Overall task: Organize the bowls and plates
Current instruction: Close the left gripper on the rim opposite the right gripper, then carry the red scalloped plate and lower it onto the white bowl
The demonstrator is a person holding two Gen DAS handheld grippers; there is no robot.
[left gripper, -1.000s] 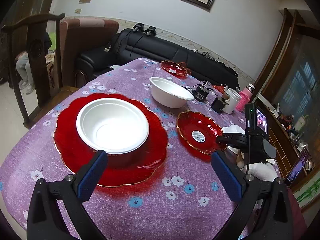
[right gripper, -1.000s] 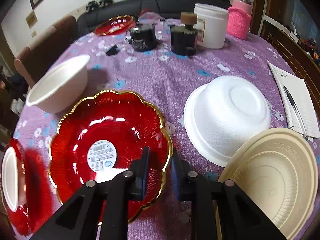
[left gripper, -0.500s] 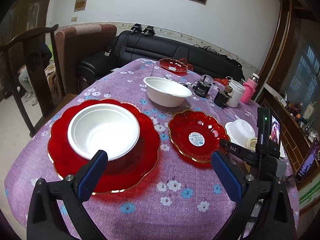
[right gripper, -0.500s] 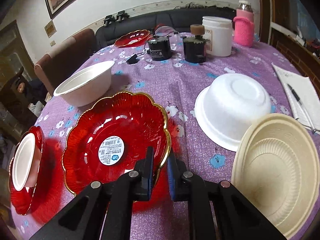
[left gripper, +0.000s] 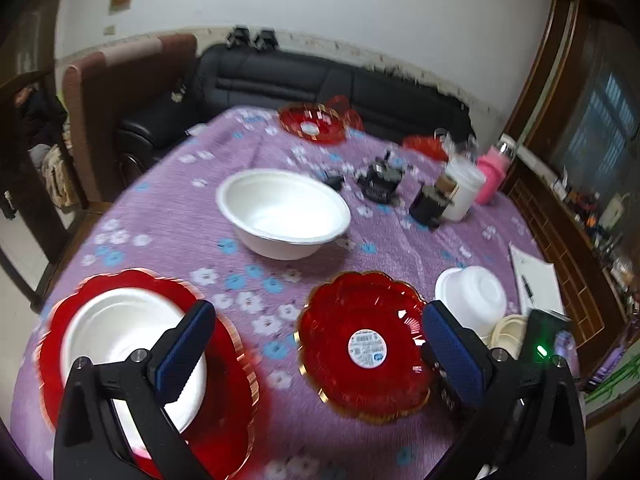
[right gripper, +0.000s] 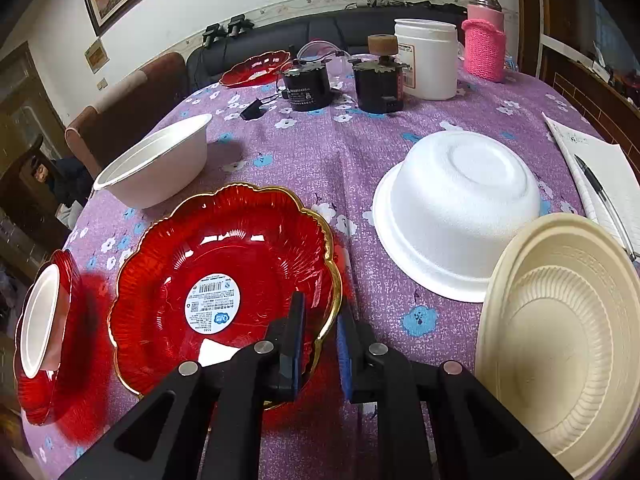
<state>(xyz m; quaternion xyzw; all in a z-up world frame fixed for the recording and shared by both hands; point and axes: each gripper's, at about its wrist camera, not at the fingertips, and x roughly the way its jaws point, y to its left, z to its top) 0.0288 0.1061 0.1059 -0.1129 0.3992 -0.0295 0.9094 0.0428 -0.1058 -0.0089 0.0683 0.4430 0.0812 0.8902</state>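
Note:
My right gripper is shut on the near rim of a small red scalloped plate with a white label and holds it tilted up off the purple cloth; the plate also shows in the left wrist view. My left gripper is open and empty above the table. A large red plate at the near left holds a white bowl. Another white bowl stands upright mid-table. An upturned white foam bowl and a cream bowl lie at the right.
Another red plate sits at the far edge. Two black devices, a white jar and a pink-sleeved bottle stand at the back. A notebook with a pen lies at the right. A sofa and chairs surround the table.
The right gripper has lifted the small red plate's near rim higher off the cloth. The left gripper has moved right and forward, away from the large plate, still open.

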